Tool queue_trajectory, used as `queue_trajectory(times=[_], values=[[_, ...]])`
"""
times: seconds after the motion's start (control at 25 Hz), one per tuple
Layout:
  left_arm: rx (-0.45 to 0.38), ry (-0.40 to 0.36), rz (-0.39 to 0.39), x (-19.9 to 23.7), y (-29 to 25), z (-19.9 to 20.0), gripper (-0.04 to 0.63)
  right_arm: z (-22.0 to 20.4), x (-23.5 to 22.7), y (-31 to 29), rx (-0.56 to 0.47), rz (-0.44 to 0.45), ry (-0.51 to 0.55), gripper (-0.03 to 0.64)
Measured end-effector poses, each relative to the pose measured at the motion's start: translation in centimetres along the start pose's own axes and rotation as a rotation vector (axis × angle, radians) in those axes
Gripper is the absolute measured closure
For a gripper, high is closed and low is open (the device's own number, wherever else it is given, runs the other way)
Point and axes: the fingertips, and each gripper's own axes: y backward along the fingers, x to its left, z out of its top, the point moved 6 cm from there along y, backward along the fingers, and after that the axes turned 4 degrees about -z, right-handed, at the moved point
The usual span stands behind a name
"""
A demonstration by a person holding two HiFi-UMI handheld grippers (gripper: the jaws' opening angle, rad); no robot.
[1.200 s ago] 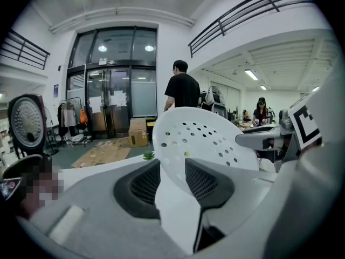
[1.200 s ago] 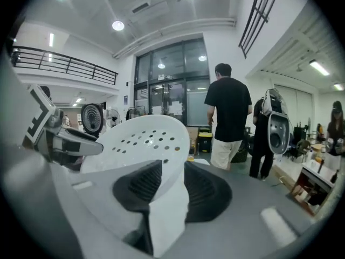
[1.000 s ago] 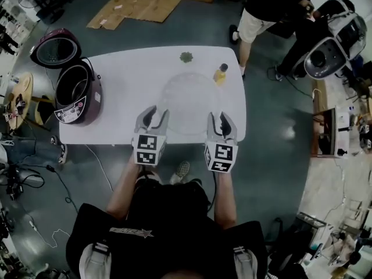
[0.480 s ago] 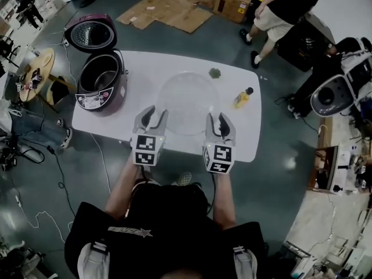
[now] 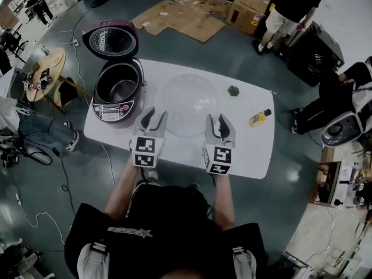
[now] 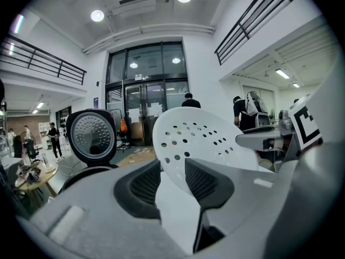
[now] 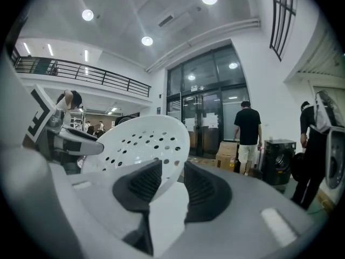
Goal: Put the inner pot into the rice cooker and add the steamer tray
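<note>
**Clamped: left claw [image 5: 152, 116] and right claw [image 5: 220, 121] on the white perforated round plastic steamer tray [image 5: 187, 103]**

Each claw's jaws are closed on the tray's rim. The left gripper view shows the left claw [image 6: 172, 171] pinching the thin edge between its ribbed pads. The right gripper view shows the right claw [image 7: 172, 171] doing the same on the opposite edge.

Position: the tray hangs clear above the middle of the white rectangular table [image 5: 244, 153]. It is to the right of the dark red rice cooker [image 5: 100, 108] and apart from it. The cooker's round hinged lid [image 5: 111, 39] stands open behind the body. The shiny metal inner pot [image 5: 119, 87] appears to be already seated in the cooker, so the tray is judged to be the step in hand.

Orientation: the tray is circular and has no true long axis. The line between the two grip points runs side to side across the person. The disc lies roughly level. The views do not settle whether its hollow face is up.

Recommended handling: both claws should travel together toward the cooker so that the rim is neither bent nor pulled out of one grip. The tray should be centred over the pot mouth, clear of the lid, and lowered level. Neither claw should let go until the rim rests evenly all round.

Also on the table are a small green object [image 5: 233, 90] and a yellow bottle [image 5: 260, 117], both clear of the route.
</note>
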Motion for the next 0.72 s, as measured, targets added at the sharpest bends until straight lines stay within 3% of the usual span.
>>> queue_trajectory(times=[0.72], values=[[-0.002,0.048,0.13,17.9,0.1,-1.5,0.446,3.7,13.8,-13.2,-0.016,0.128,0.037,0.486]])
